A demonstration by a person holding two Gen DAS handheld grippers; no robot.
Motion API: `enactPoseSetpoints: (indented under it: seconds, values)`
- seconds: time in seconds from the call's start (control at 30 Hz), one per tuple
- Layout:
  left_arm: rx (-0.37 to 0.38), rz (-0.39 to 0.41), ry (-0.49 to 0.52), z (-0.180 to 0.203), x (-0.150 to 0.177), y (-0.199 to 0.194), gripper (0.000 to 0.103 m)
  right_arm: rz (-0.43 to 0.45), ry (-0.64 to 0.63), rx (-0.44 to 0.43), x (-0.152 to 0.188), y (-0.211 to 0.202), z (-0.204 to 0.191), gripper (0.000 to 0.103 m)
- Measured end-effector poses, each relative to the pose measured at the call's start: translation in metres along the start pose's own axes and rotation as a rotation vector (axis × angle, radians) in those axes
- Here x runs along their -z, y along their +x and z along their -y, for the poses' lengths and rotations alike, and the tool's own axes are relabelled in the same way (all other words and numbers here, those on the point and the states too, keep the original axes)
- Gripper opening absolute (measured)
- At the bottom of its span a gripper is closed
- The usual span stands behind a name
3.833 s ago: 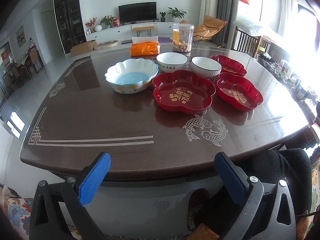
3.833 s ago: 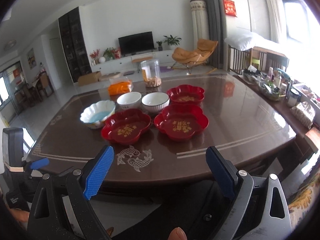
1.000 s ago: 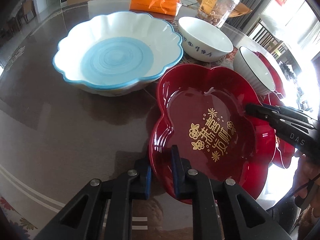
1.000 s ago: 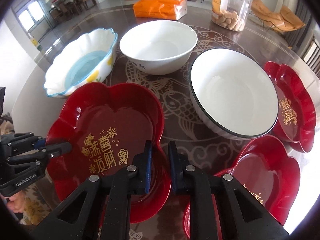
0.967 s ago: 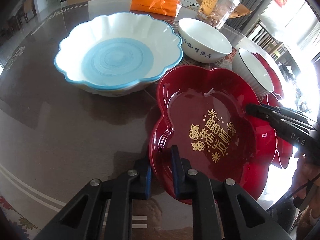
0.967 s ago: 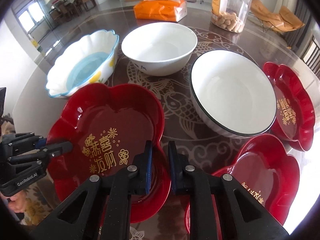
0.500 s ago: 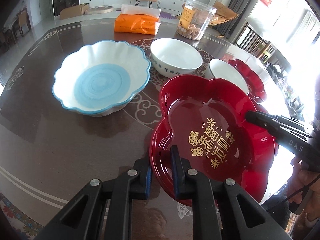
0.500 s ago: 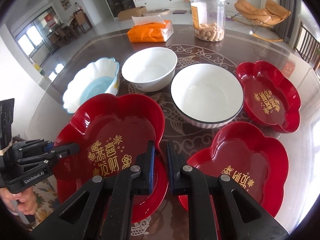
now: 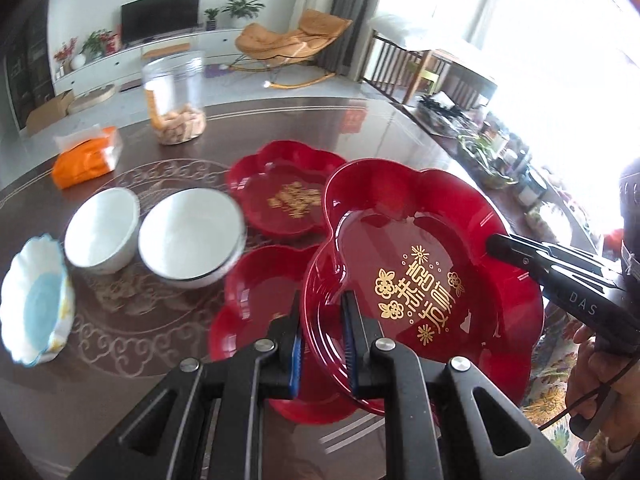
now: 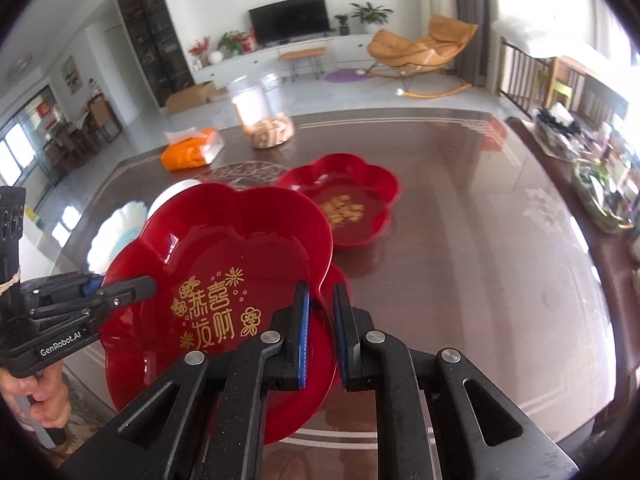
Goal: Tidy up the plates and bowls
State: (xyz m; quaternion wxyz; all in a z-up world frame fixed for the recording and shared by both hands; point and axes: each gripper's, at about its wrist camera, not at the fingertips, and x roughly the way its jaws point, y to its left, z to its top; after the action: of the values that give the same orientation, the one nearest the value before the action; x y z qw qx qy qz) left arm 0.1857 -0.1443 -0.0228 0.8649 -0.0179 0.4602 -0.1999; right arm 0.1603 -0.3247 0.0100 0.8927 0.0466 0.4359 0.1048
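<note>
Both grippers are shut on the rim of one red flower-shaped plate (image 9: 420,280) with gold writing and hold it in the air. My left gripper (image 9: 322,320) clamps its near-left rim. My right gripper (image 10: 320,312) clamps the opposite rim; the plate (image 10: 216,276) fills the left of the right wrist view. Just below it lies a second red plate (image 9: 260,280) on the table. A third red plate (image 9: 280,192) lies farther back. Two white bowls (image 9: 188,236) (image 9: 100,228) and a blue-and-white scalloped bowl (image 9: 36,300) stand to the left.
A clear jar of snacks (image 9: 174,104) and an orange tissue pack (image 9: 86,156) stand at the back of the dark table (image 10: 480,240). Bottles and clutter (image 10: 600,196) line a side shelf at the right.
The held red plate has been lifted and carried to the right, from beside the scalloped bowl to above the second red plate. Both grippers stay shut on it.
</note>
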Motion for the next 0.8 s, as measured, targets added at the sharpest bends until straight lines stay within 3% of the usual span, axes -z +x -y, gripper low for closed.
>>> enactPoseSetpoints:
  seconds: [0.17, 0.33, 0.5, 0.7, 0.73, 0.8]
  values:
    - [0.045, -0.059, 0.092, 0.079, -0.014, 0.068, 0.016, -0.003, 0.123, 0.098, 0.019, -0.005, 0.090, 0.015]
    - [0.039, -0.140, 0.137, 0.119, -0.014, 0.132, 0.016, -0.042, 0.226, 0.146, 0.045, 0.020, 0.155, 0.016]
    - [0.012, -0.173, 0.172, 0.128, -0.012, 0.165, 0.016, -0.058, 0.290, 0.159, 0.064, 0.042, 0.186, 0.016]
    - [0.004, -0.197, 0.189, 0.122, -0.006, 0.182, 0.017, -0.023, 0.302, 0.170, 0.072, 0.048, 0.189, 0.018]
    - [0.016, -0.210, 0.181, 0.120, -0.006, 0.184, 0.017, -0.017, 0.296, 0.185, 0.071, 0.049, 0.189, 0.020]
    - [0.026, -0.220, 0.161, 0.116, -0.007, 0.184, 0.017, -0.005, 0.291, 0.218, 0.070, 0.047, 0.185, 0.046]
